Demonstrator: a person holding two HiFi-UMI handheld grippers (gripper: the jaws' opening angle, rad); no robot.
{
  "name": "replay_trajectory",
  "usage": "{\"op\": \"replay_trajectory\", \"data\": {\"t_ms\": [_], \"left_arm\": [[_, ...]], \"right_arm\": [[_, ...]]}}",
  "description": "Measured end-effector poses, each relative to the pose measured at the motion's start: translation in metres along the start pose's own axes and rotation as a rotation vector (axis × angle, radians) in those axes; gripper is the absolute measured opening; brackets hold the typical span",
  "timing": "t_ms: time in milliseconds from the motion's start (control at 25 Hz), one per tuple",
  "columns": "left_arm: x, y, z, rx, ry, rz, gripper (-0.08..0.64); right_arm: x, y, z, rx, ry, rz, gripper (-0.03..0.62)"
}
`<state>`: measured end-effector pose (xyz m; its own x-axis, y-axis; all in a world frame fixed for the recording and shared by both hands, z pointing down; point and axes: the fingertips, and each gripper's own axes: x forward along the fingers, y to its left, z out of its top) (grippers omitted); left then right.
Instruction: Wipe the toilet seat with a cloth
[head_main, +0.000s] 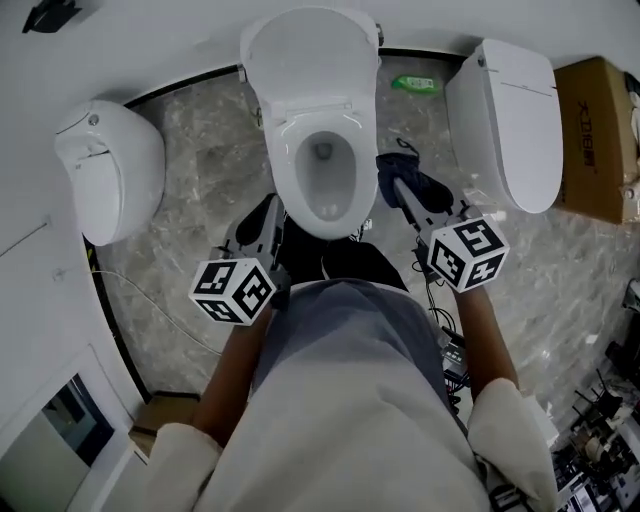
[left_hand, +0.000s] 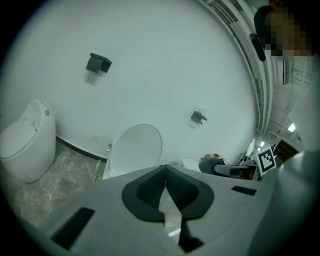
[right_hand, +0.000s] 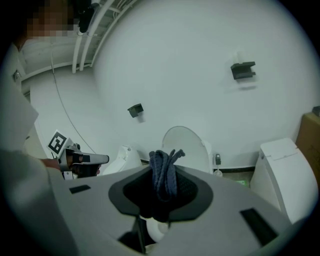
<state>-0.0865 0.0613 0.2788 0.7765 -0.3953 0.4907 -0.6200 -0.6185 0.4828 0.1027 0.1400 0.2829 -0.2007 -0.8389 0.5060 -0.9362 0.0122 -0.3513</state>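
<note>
The white toilet stands in the middle with its lid (head_main: 310, 55) raised and its seat (head_main: 290, 165) down around the bowl. A dark blue cloth (head_main: 408, 178) hangs bunched just right of the seat's front, and my right gripper (head_main: 402, 188) is shut on it. In the right gripper view the cloth (right_hand: 164, 172) sticks up from between the closed jaws, in front of the lid (right_hand: 186, 145). My left gripper (head_main: 262, 222) hovers by the seat's front left, shut and empty. Its jaws (left_hand: 165, 169) meet at the tips in the left gripper view.
A second toilet (head_main: 110, 170) stands at the left and a third (head_main: 505, 120) at the right. A cardboard box (head_main: 600, 135) sits at the far right. A green item (head_main: 415, 84) lies on the marble floor by the wall. Cables and gear crowd the lower right.
</note>
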Motion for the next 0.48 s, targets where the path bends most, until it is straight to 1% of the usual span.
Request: {"op": "replay_trajectory", "data": {"t_ms": [200,360,400,480], "left_arm": [[-0.014,-0.02,0.021,0.08,-0.05,-0.019,0.009],[-0.029,-0.043,0.044,0.115,-0.102,-0.046,0.009],[-0.031,-0.05,0.05,0.14,-0.117,-0.049,0.009],[-0.036,-0.061,0.062,0.213,-0.145,-0.032,0.009]], "right_arm": [[-0.023,0.02,0.022,-0.034,-0.072,0.009,0.078],[-0.044,0.039,0.037,-0.051,-0.131,0.022,0.078],[-0.049,0.042,0.041,-0.051,-0.144,0.024,0.078],[-0.058,0.047,0.049,-0.052,-0.163,0.027,0.078]]}}
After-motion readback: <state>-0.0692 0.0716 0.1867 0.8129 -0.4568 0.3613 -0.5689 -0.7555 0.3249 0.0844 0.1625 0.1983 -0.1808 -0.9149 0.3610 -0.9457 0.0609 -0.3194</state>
